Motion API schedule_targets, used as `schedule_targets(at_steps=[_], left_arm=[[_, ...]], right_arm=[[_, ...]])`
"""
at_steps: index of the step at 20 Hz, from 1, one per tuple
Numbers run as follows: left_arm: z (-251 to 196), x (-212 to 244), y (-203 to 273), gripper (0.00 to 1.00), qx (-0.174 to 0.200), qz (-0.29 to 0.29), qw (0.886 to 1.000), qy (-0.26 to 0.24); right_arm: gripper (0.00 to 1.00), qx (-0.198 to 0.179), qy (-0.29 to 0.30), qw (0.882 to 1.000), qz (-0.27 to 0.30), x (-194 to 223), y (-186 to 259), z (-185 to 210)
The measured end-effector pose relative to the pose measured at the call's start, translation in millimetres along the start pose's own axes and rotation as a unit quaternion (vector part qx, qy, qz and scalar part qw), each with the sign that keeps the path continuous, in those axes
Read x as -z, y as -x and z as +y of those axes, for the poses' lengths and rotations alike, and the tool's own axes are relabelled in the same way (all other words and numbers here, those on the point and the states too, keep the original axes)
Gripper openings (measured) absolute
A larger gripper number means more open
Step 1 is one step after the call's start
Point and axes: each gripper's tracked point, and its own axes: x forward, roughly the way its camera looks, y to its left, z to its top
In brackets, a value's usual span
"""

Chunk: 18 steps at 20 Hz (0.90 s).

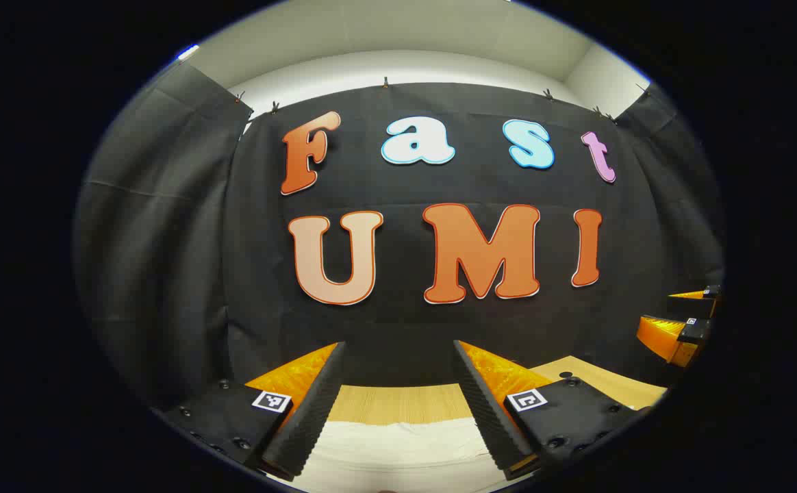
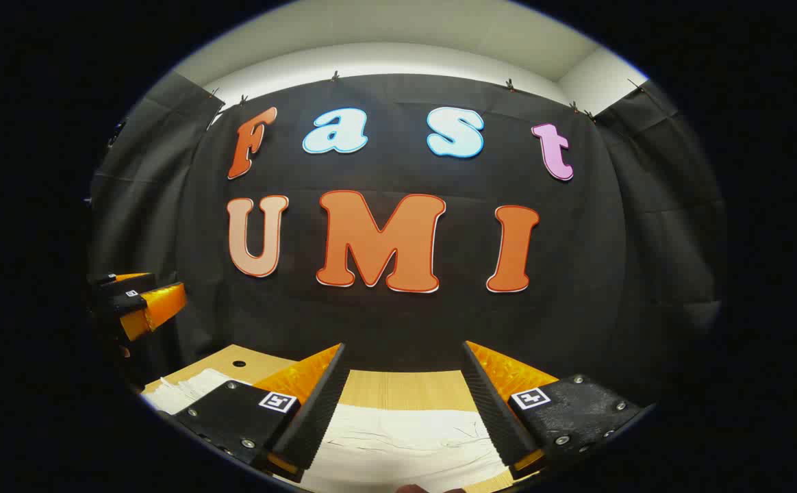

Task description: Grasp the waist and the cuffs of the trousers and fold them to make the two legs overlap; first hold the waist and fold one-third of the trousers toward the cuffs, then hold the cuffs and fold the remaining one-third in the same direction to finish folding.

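My left gripper (image 1: pixel 398 404) is level, facing forward, jaws spread wide with nothing between them. My right gripper (image 2: pixel 402 404) matches it, jaws wide apart too. Out at the edge of each view I catch the other gripper, alongside and well apart.

The trousers (image 2: pixel 405 441) are white or off-white cloth lying flat on a light wooden tabletop (image 2: pixel 405 390). In the right gripper view they spread across the 6 o'clock part, with fine creases and thin dark seam lines toward 5 o'clock, and another stretch of the same cloth reaches out toward 8 o'clock. Their far edge runs roughly straight, with bare wood beyond it. In the left gripper view the trousers (image 1: pixel 398 448) show at 6 o'clock, smooth and pale, with a gently wavy far edge.
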Motion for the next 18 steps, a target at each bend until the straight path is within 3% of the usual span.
schedule_targets(at_steps=[13,18], left_arm=[[-0.4,7.2,6.0,0.99,-0.008,-0.001,1.0,-0.014],[16.3,22.2,7.4,0.99,-0.026,0.018,0.999,-0.012]], right_arm=[[0.98,0.006,0.001,1.0,0.004,7.2,-0.1,-5.6],[0.98,0.021,-0.015,0.999,0.046,32.6,-4.3,-28.5]])
